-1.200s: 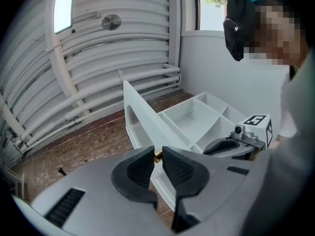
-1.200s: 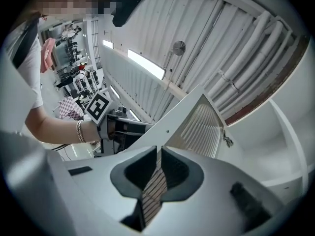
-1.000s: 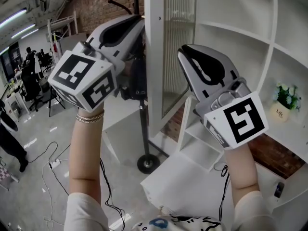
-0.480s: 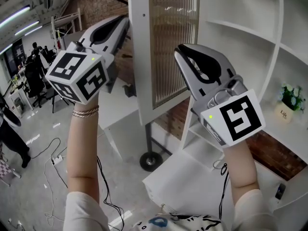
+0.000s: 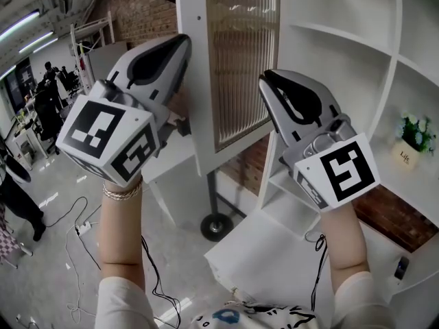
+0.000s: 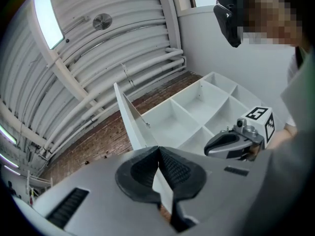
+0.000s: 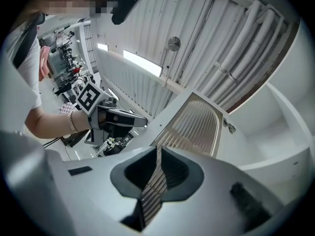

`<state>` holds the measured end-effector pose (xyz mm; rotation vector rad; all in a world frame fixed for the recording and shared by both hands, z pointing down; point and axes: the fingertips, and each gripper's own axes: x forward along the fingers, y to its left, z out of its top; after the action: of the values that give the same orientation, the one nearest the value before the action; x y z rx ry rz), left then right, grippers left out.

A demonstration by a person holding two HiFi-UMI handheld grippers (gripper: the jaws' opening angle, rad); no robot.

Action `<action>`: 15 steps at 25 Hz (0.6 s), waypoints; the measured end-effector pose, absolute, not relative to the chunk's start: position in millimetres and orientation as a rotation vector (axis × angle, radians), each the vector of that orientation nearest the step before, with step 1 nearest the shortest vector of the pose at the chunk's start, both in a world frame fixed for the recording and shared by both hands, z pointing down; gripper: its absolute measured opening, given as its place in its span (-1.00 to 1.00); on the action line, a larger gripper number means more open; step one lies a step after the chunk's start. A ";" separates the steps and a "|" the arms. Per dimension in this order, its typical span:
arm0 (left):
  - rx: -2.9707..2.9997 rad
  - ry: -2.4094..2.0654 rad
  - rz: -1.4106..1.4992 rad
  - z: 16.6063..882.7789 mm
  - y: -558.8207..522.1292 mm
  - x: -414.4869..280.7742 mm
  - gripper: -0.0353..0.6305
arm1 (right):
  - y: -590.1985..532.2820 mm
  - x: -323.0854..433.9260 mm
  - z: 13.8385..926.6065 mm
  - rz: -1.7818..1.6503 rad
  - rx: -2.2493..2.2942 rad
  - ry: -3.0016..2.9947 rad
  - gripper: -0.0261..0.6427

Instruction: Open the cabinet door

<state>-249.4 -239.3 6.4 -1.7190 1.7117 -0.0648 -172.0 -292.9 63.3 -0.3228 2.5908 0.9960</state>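
Note:
The cabinet door (image 5: 191, 88) is a white frame round a ribbed glass panel (image 5: 240, 60), swung out from the white cabinet (image 5: 343, 43). My left gripper (image 5: 184, 43) is shut, its tips at the door's free left edge; whether they touch it I cannot tell. In the left gripper view the gripper (image 6: 158, 149) has its pads together, and the door (image 6: 130, 114) runs up from them. My right gripper (image 5: 269, 79) hangs shut in front of the open shelves, to the right of the door and apart from it. The right gripper view shows the gripper (image 7: 160, 149) pointing at the door (image 7: 197, 124).
A small potted plant (image 5: 411, 142) stands on a shelf at the right. Below the door a black stand with a round base (image 5: 214, 226) stands on the floor, and cables (image 5: 75, 232) lie at the left. People and desks (image 5: 41, 94) are far back left.
The door has swung further left in the picture. My left gripper has come down and closer along the door's free edge. The right gripper has hardly moved.

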 end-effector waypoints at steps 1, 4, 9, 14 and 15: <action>-1.750 1.697 -0.063 11.8 -240.8 -243.5 -0.85 | -297.1 -167.8 67.4 0.983 -0.338 2.598 -0.83; -1.827 1.658 -0.056 28.5 -247.5 -227.6 -0.85 | -311.4 -155.3 81.1 0.931 -0.384 2.630 -0.83; -1.857 1.619 -0.118 61.7 -263.9 -199.1 -0.85 | -335.6 -139.0 107.0 0.867 -0.474 2.692 -0.83; -1.810 1.537 -0.242 78.1 -271.5 -159.3 -0.85 | -354.4 -120.9 130.2 0.839 -0.546 2.744 -0.83; -1.832 1.514 -0.247 82.1 -272.5 -151.3 -0.85 | -356.4 -115.9 133.5 0.833 -0.565 2.749 -0.83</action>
<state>-151.3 -272.5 82.1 -1.8320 1.5144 -0.2475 -115.9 -356.4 133.5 -0.5648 2.7488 0.8329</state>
